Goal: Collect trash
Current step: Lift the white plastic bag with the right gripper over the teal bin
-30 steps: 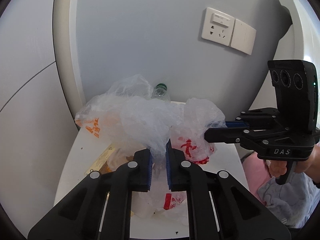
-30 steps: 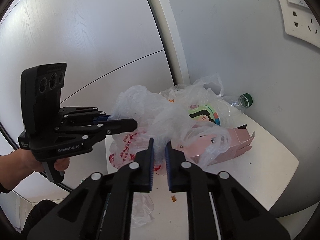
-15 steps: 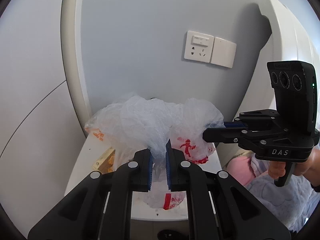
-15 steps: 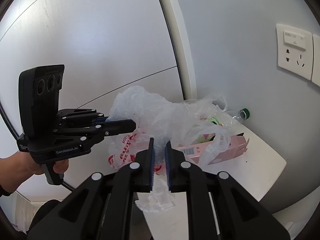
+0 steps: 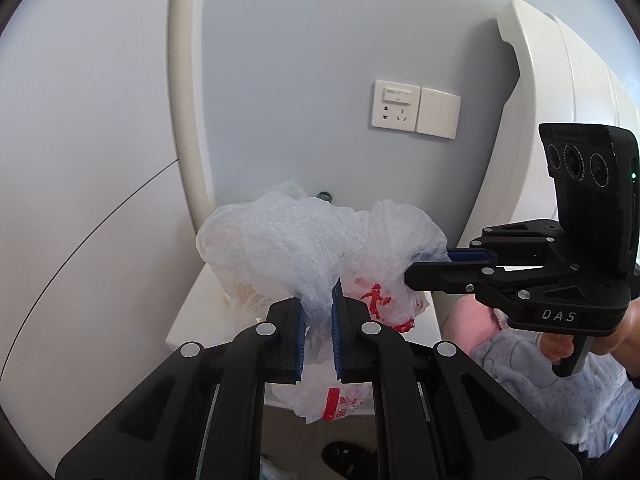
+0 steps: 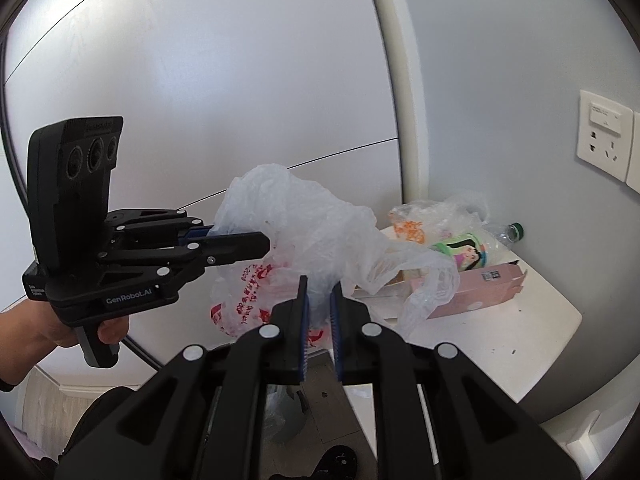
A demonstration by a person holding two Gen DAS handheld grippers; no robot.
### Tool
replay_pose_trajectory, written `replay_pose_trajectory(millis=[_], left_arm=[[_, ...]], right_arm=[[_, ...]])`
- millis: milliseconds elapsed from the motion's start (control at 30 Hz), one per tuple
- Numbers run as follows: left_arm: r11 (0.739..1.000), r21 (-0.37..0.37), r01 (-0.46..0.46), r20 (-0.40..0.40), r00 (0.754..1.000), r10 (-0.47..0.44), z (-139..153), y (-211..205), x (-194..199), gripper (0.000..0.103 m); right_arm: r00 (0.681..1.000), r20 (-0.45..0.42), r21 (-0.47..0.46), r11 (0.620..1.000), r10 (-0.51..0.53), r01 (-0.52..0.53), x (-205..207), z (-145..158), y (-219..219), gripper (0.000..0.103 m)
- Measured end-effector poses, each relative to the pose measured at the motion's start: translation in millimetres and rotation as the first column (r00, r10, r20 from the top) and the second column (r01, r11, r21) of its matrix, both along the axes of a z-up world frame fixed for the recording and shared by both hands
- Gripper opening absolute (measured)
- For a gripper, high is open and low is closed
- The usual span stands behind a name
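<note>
In the right wrist view, a plastic bag (image 6: 304, 232) hangs at the centre of the frame, above the near left corner of a small table (image 6: 500, 344). The left gripper (image 6: 260, 242) reaches in from the left and meets the bag's left side; the right gripper (image 6: 319, 304) rises from the bottom centre with the bag's film between its fingers. On the table, right of centre, a carton (image 6: 480, 292) lies in front of a bottle (image 6: 508, 234) by the wall. A wall socket (image 6: 604, 142) sits at the right edge.

A white wall socket (image 5: 396, 105) sits beside a blank switch plate (image 5: 438, 113) on the grey wall (image 5: 304, 40)
</note>
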State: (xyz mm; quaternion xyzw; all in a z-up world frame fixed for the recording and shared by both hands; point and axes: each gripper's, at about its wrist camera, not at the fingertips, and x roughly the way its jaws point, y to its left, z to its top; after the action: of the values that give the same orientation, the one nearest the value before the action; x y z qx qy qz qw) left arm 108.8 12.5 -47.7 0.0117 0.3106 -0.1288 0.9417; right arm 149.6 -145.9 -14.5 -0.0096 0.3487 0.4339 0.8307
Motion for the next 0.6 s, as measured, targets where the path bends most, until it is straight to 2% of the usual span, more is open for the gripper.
replay_pose_trajectory(millis=[300, 600], left_arm=[[0.99, -0.009, -0.137, -0.014, 0.99, 0.137, -9.3, 43.7, -60.0, 0.009], [0.954, -0.032, -0.299, -0.113, 0.949, 0.294, -57.9, 100.1, -115.0, 0.009]], right_arm=[[0.993, -0.024, -0.002, 0.993, 0.116, -0.116, -31.9, -11.9, 58.2, 0.012], [0.959, -0.133, -0.023, 0.966, 0.252, -0.257, -65.0, -59.7, 134.1, 0.011]])
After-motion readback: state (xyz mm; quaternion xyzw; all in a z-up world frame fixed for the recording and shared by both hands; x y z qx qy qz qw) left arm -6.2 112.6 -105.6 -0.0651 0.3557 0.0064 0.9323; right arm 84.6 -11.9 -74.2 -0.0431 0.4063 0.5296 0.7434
